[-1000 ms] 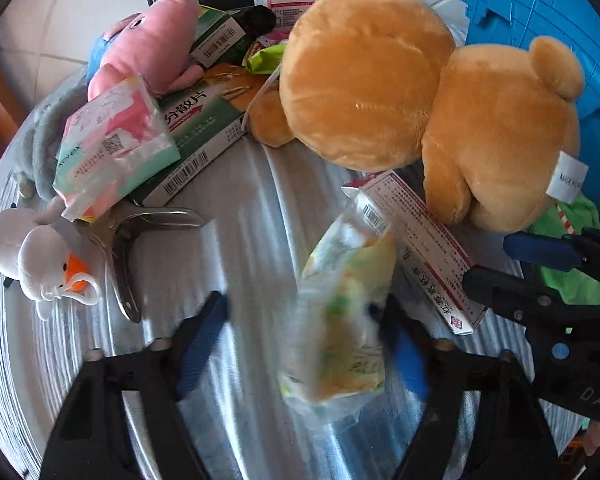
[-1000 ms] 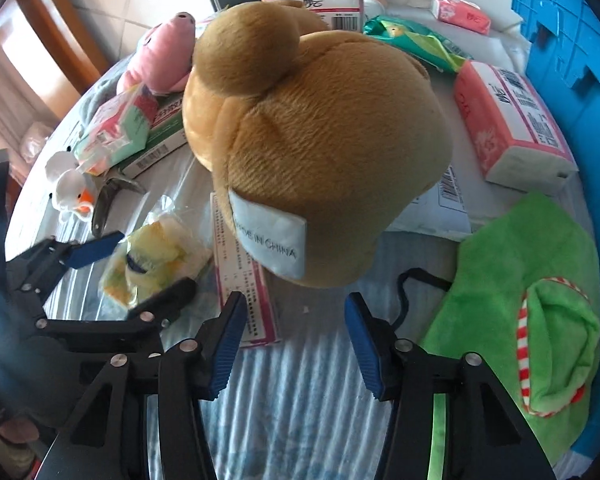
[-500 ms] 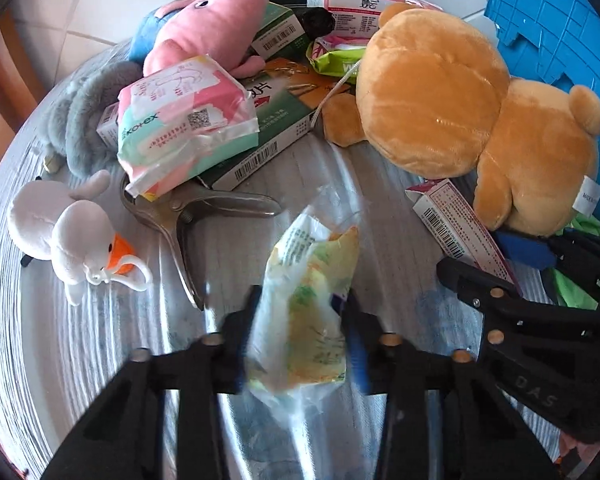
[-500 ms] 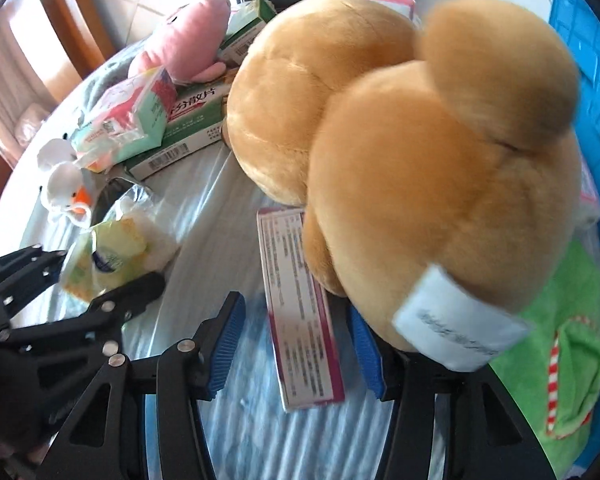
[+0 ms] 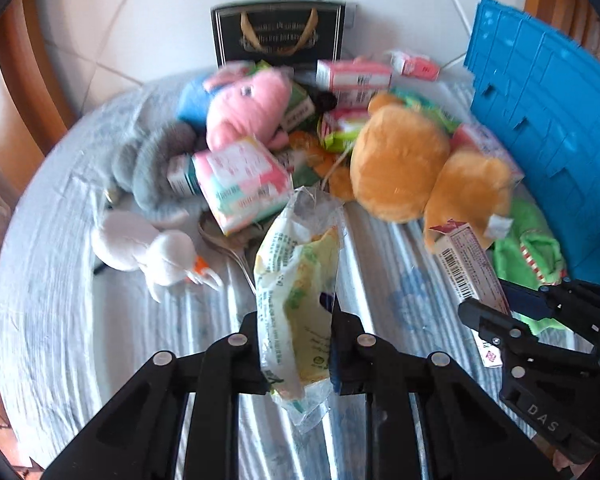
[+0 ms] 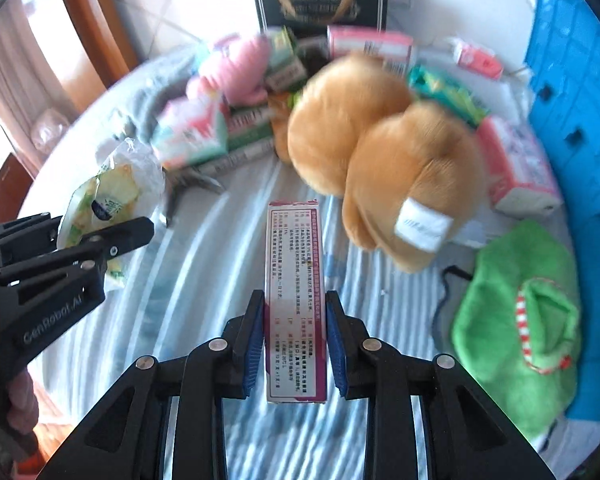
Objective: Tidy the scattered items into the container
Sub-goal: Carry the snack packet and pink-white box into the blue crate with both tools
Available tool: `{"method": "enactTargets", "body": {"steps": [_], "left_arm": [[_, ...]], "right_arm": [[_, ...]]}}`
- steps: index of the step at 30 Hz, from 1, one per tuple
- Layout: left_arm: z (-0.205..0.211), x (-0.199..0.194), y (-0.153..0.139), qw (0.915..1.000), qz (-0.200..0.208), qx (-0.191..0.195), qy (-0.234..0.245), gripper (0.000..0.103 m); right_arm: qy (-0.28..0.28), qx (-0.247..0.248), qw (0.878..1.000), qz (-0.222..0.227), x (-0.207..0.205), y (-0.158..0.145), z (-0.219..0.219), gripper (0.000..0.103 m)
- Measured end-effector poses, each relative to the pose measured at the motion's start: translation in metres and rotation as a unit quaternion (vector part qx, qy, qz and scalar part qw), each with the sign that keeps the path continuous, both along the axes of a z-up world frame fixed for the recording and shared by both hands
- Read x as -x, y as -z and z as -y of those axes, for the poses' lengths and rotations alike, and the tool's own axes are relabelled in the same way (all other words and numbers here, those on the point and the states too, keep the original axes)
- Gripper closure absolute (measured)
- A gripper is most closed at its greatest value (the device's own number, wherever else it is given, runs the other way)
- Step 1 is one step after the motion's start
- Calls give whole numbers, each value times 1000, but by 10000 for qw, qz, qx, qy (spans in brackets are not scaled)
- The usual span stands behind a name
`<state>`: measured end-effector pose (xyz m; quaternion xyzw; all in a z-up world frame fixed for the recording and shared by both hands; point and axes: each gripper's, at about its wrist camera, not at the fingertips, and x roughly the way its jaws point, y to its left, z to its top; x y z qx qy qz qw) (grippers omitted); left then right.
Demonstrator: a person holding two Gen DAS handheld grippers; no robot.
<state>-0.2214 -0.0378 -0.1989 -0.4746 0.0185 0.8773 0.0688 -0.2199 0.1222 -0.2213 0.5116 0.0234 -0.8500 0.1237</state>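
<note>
A clear snack bag (image 5: 296, 304) is pinched by the left hand-held gripper (image 5: 294, 344); a slim pink box (image 6: 296, 300) is clamped by the right hand-held gripper (image 6: 296, 344).

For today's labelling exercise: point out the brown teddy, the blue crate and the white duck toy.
Teddy (image 6: 380, 160): right wrist view, on its plush back.
Crate (image 5: 540, 112): left wrist view, on its ribbed outer wall.
Duck (image 5: 160, 256): left wrist view, on its white body.

blurred: pink plush (image 6: 240, 70) | cut off: blue container (image 5: 548, 120)
</note>
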Motion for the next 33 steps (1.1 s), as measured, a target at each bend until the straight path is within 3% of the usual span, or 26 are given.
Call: {"method": "enactTargets", "body": {"steps": [9, 17, 24, 33], "left_arm": [[4, -14, -84, 9940, -987, -346, 318, 84], [-42, -28, -141, 9852, -1510, -468, 656, 84], [-114, -46, -172, 9776, -1919, -447, 735, 84], [-242, -78, -208, 9690, -2348, -492, 592, 84]], "right_arm": [[317, -118, 9927, -1160, -26, -97, 9, 75], [518, -341, 9802, -1881, -51, -168, -13, 75], [587, -310, 9685, -2400, -75, -210, -67, 75], [494, -336, 9531, -2966, -115, -256, -200, 75]]}}
